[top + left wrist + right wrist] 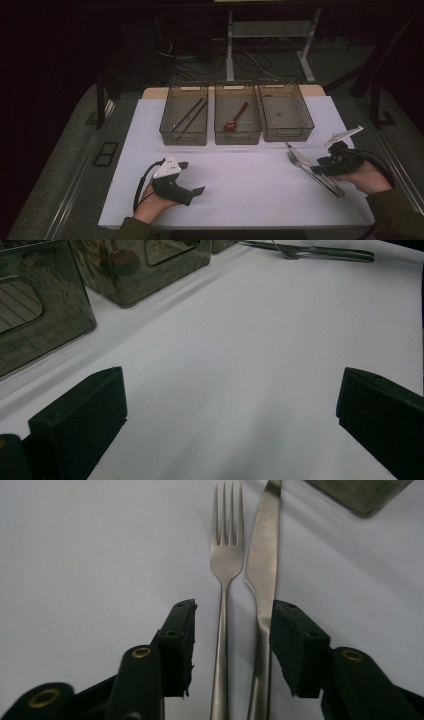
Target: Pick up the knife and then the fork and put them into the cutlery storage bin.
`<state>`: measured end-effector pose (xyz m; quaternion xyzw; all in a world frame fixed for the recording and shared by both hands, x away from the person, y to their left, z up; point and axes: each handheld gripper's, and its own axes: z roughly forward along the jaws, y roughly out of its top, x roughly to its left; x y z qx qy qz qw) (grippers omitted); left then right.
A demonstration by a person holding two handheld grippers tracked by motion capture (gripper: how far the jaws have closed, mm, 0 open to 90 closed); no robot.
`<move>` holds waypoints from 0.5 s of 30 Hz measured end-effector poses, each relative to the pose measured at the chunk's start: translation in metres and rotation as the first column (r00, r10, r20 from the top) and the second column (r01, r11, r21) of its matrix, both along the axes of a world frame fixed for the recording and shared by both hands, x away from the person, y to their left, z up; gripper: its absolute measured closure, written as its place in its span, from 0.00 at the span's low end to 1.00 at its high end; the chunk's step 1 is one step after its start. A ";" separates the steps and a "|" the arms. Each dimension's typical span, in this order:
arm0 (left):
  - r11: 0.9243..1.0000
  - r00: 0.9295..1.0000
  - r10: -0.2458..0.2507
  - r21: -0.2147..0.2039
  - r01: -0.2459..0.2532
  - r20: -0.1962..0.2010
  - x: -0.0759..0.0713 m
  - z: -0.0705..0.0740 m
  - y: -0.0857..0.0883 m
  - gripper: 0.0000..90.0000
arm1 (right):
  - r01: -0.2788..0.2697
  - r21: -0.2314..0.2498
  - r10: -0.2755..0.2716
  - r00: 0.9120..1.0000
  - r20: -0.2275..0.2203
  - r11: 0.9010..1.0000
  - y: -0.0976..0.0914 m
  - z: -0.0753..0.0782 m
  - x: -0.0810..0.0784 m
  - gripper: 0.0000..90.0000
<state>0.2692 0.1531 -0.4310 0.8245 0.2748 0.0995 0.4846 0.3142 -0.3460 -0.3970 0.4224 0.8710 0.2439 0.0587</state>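
Observation:
A metal fork [226, 555] and a table knife [264, 555] lie side by side on the white table sheet. Their handles run between the jaws of my right gripper [232, 615]. The right jaw sits against the knife's edge, while a gap remains between the left jaw and the fork. In the high view the fork [295, 159] and knife [327, 182] lie at the right, and my right gripper [317, 167] is over their middle. My left gripper [194, 177] rests at the front left, and its jaws stand wide open [232, 385] over bare sheet.
Three smoked-clear bins stand in a row at the back. The left bin [182, 137] holds dark chopsticks [189, 115], the middle bin [237, 136] a red-brown spoon [235, 119], and the right bin [287, 134] looks nearly bare. The white sheet's edge [235, 226] runs along the front.

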 end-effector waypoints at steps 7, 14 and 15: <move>1.000 1.000 -0.001 -0.001 0.001 0.002 0.000 0.000 0.000 0.00 | -0.030 -0.061 0.026 0.998 -0.060 0.998 0.012 -0.006 0.007 0.70; 1.000 1.000 -0.003 -0.002 0.003 0.000 0.000 -0.001 -0.001 0.00 | -0.053 -0.099 0.041 0.992 -0.117 0.994 0.019 -0.014 0.014 0.78; 1.000 1.000 -0.004 -0.001 0.004 0.000 0.000 -0.001 -0.001 0.00 | -0.057 -0.105 0.044 0.991 -0.123 0.993 0.020 -0.014 0.014 0.79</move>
